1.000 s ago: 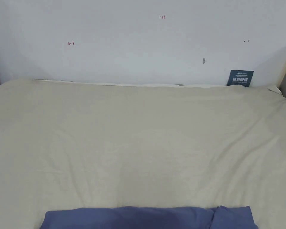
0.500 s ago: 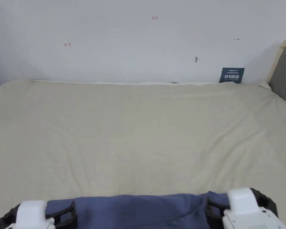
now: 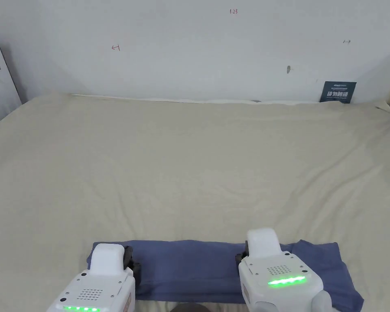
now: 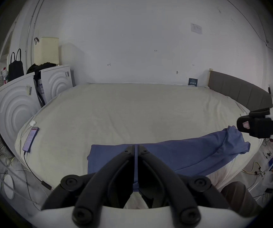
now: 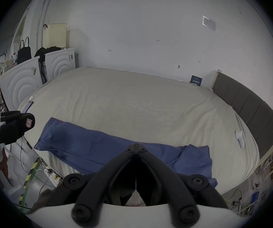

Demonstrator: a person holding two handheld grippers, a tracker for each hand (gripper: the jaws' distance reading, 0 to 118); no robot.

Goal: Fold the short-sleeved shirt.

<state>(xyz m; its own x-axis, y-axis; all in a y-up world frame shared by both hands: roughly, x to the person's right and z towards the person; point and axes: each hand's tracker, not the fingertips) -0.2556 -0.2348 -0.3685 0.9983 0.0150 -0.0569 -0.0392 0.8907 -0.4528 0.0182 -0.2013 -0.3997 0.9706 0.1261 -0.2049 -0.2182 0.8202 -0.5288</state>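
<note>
The blue short-sleeved shirt (image 3: 198, 270) lies in a long band along the near edge of the bed (image 3: 190, 170), one sleeve end bunched toward the headboard (image 5: 247, 103). The left hand-held gripper (image 4: 136, 147) is pinched narrow with a strip of shirt cloth between its jaws. The right hand-held gripper (image 5: 136, 145) has its jaws drawn together above the shirt; whether they pinch cloth cannot be told. Holding two spaced points likely lets the band be lifted evenly for a fold.
</note>
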